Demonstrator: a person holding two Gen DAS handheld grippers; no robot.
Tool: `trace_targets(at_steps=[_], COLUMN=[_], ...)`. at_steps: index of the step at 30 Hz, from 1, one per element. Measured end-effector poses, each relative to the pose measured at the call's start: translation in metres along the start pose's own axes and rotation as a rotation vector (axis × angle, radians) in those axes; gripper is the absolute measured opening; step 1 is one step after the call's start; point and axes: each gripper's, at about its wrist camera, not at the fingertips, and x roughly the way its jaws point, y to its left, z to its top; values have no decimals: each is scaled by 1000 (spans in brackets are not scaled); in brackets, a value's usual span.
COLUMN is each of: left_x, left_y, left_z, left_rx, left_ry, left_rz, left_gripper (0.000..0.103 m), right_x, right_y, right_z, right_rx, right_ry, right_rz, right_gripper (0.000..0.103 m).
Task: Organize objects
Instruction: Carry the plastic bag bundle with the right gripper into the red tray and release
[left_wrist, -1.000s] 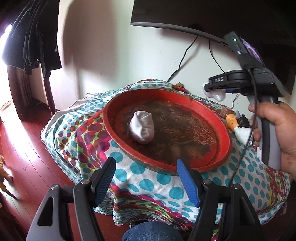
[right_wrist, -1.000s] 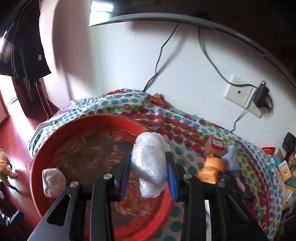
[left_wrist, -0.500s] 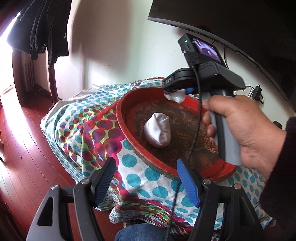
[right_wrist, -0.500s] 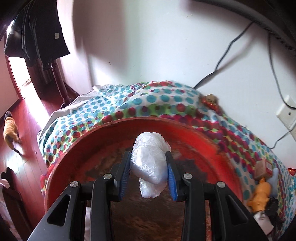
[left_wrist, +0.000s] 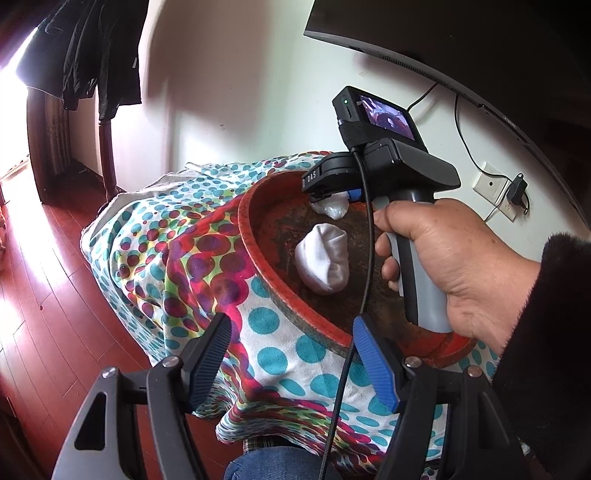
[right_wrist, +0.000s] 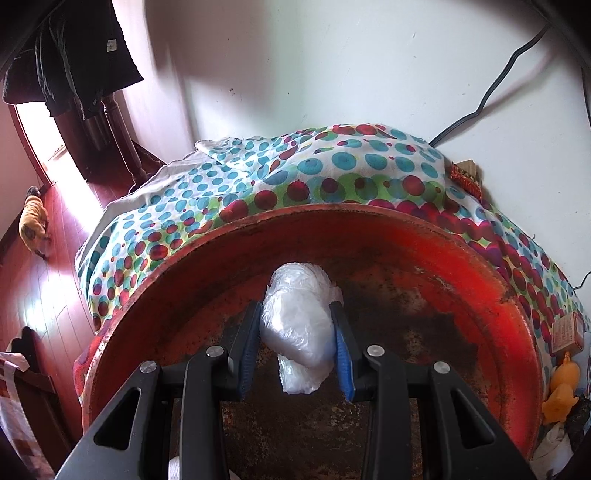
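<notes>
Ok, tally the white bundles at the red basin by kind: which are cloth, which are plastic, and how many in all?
White rolled cloth bundle, lying in the round red basin: 1
Crumpled clear-white plastic bag, clamped in the right gripper over the basin: 1
Total: 2

Bright daylight glares from the left doorway (left_wrist: 14, 110); edges distorted.

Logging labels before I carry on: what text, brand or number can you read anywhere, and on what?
"DAS": white letters on the black side of the right gripper.
Small box on the dotted cloth beside the red tray: print too small to read.
Tag on the hanging dark garment: unreadable.
</notes>
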Motion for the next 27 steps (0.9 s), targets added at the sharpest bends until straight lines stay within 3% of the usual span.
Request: trace_targets(at_steps=[6,7,9,13,15,16,19,27], left_x=[0,1,-2,-17,-23,-26,-30,-23], left_y=[0,-1,-1,-4,-10,-14,-28,-75], left_z=[0,0,1,4,4,3,1,-22], left_rx=[5,5,5,2,20,33,85,206], left_ry=[-3,-4,-19,-89,-117,-129,-150,-90], left_rz=[2,2,-3,-64,-96,-117,-150,-244], left_gripper=[70,70,70,70,70,70,70,70], right_x=[3,5,6,-25,-52,-65,-103,-181], right_y=[0,0,-1,-13,-32,-43,-101,-307], right_z=[0,0,-2,-5,-12,-18,-50,-180], right_rx=[2,2,18,49,73,84,141,491], right_ry=[12,16,21,-91,-170,-204,-290,-343], right_rz=[7,6,30,51,36,13,-122,-499], right_gripper=[39,55,69,71,81,88,89,92])
